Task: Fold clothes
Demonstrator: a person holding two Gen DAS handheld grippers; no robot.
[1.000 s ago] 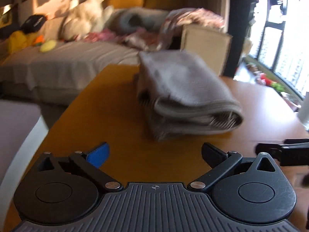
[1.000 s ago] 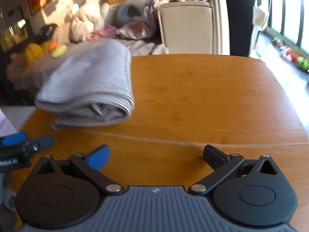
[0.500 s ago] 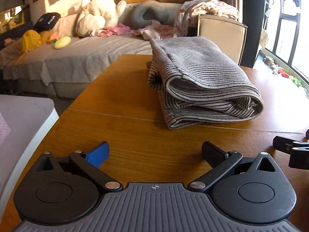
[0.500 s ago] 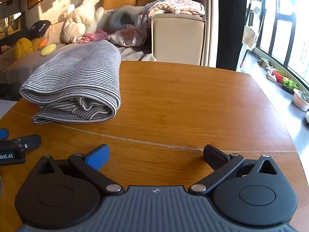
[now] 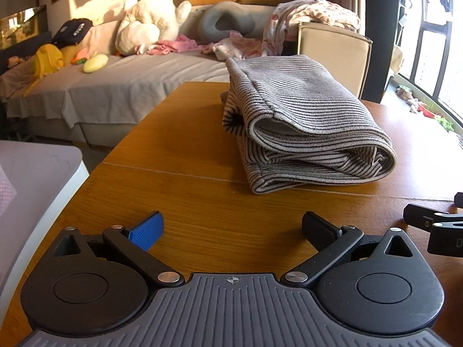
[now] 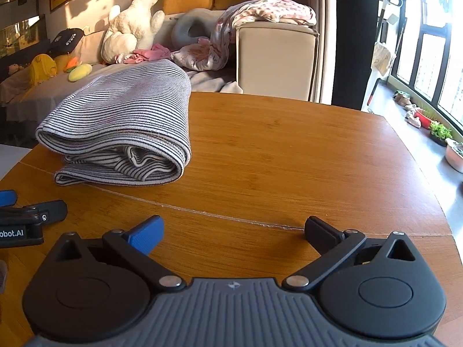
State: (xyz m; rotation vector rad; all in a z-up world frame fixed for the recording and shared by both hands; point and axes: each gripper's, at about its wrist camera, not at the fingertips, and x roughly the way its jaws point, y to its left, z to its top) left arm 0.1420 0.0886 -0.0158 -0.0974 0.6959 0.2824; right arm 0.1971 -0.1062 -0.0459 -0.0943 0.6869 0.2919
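A grey garment with thin dark stripes lies folded in a thick bundle on the wooden table. It also shows in the right wrist view, at the table's left side. My left gripper is open and empty, low over the table, a short way in front of the bundle. My right gripper is open and empty, low over the table, in front and to the right of the bundle. Each gripper's tip shows at the edge of the other's view.
A grey sofa behind the table holds a white plush toy, a grey neck pillow and loose pink clothes. A beige armrest stands at the table's far edge. Windows and potted plants lie to the right.
Both views have steadied from a blurred sweep and now face the folded garment squarely. Both grippers stay open and empty, the garment has not moved on the table.
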